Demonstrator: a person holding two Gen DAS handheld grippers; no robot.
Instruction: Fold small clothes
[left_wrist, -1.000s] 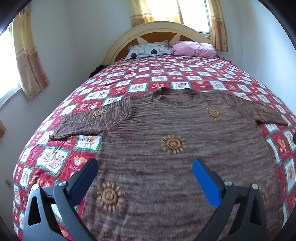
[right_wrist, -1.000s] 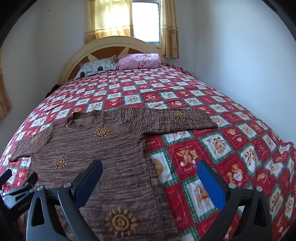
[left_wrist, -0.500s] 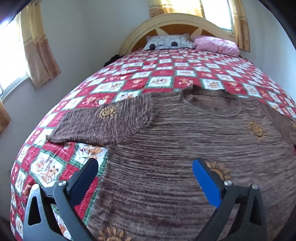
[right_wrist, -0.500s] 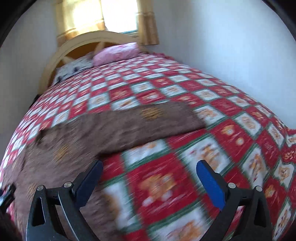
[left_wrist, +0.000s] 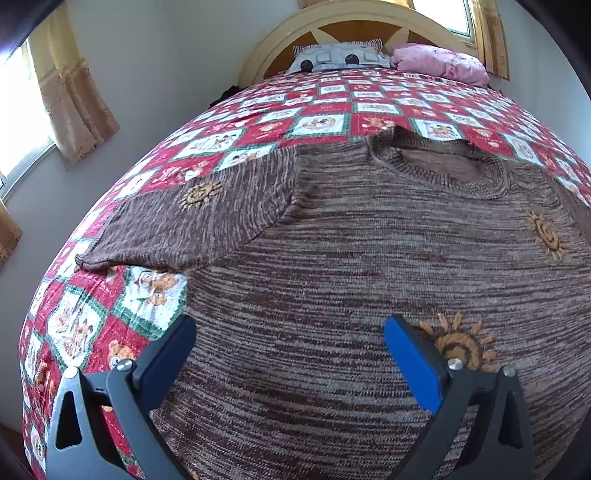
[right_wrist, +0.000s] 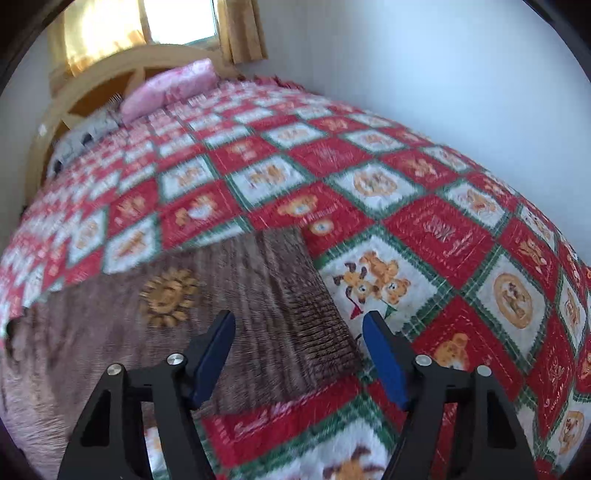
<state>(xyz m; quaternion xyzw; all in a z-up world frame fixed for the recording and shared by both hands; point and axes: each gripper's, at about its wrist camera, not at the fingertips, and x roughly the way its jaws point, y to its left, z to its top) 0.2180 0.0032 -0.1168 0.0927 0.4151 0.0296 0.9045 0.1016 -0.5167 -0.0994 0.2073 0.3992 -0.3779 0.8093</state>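
R gripper has swung out to the sweater's R sleeve cuff at 12; jaws just narrowing, half-open astride the cuff, not pinching yet. So sleeve-fold is starting. L gripper wide open, empty, over the body. Bedspread bare from 1–3; wall beyond.

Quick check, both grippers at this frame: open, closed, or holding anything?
Left gripper: open, empty, above the brown sweater.
Right gripper: open, jaws just been closing, the sleeve cuff between them, not gripped.
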